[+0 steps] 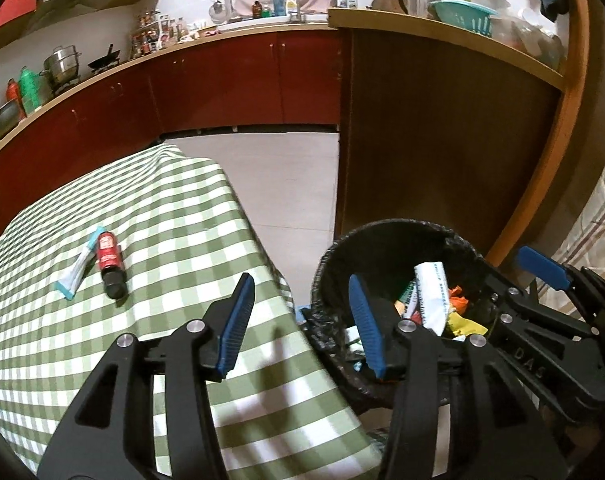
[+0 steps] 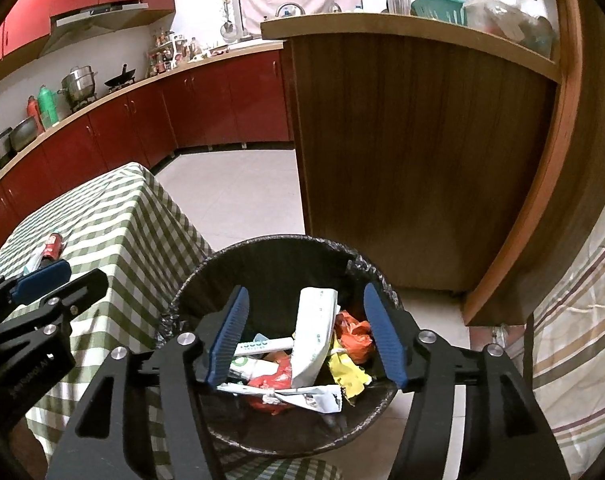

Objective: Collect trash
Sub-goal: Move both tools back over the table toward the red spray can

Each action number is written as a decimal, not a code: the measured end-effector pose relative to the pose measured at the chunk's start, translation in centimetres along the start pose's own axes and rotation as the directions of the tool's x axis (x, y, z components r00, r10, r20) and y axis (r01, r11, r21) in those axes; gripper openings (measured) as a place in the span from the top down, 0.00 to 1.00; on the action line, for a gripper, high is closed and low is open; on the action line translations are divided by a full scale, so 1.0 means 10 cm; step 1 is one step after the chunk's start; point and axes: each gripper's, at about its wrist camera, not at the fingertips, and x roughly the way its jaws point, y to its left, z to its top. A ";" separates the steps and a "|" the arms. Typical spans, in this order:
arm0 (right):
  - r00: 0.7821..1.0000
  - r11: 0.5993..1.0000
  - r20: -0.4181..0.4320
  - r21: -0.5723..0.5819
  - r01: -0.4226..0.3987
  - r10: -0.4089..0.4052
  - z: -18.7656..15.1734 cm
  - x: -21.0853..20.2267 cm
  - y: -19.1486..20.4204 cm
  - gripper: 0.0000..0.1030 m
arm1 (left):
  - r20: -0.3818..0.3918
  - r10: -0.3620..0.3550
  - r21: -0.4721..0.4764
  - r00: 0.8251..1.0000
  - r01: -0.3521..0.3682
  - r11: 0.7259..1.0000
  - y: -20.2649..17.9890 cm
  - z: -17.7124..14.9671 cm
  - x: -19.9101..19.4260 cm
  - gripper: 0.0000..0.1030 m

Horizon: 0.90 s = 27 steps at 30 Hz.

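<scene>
A black bag-lined trash bin (image 2: 282, 241) stands on the floor beside a table with a green checked cloth (image 1: 162, 208). Inside lie a white wrapper (image 2: 315, 332), an orange bag (image 2: 354, 336), a yellow wrapper (image 2: 348, 372) and other scraps. My right gripper (image 2: 306, 296) hangs open above the bin, nothing between its blue pads. My left gripper (image 1: 301, 292) is open and empty over the table's edge, beside the bin's rim (image 1: 402, 226). On the cloth lie a red and black bottle (image 1: 110, 264) and a white and teal tube (image 1: 78, 268), side by side.
A tall wooden counter panel (image 1: 442, 140) rises just behind the bin. Red kitchen cabinets (image 1: 222, 80) line the far wall, with pots and bottles on top. Pale tiled floor (image 1: 286, 184) lies between table and counter. Striped fabric (image 2: 574, 320) hangs at right.
</scene>
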 end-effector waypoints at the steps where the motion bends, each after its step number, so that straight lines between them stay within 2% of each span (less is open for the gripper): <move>1: 1.000 1.000 0.002 -0.002 0.000 0.000 0.01 -0.01 0.03 0.38 | 0.001 0.004 -0.005 1.000 -0.004 1.000 0.04 0.00 -0.02 0.53; 4: 1.000 1.000 0.010 -0.005 -0.005 0.005 0.01 -0.03 0.12 0.33 | 0.008 0.020 -0.020 1.000 -0.020 1.000 0.17 -0.01 -0.07 0.48; 8: 1.000 1.000 0.014 -0.022 -0.012 0.013 0.02 -0.05 0.31 0.29 | 0.013 0.048 -0.044 0.999 -0.047 0.998 0.36 -0.03 -0.13 0.47; 15: 0.997 0.994 0.012 -0.082 -0.074 0.075 0.04 -0.09 0.74 0.27 | 0.008 0.111 -0.101 0.994 -0.110 0.989 0.80 -0.11 -0.24 0.41; 27: 0.986 0.972 -0.013 -0.167 -0.163 0.163 0.10 0.02 1.51 0.27 | -0.027 0.235 -0.194 0.972 -0.235 0.952 1.69 -0.29 -0.34 0.35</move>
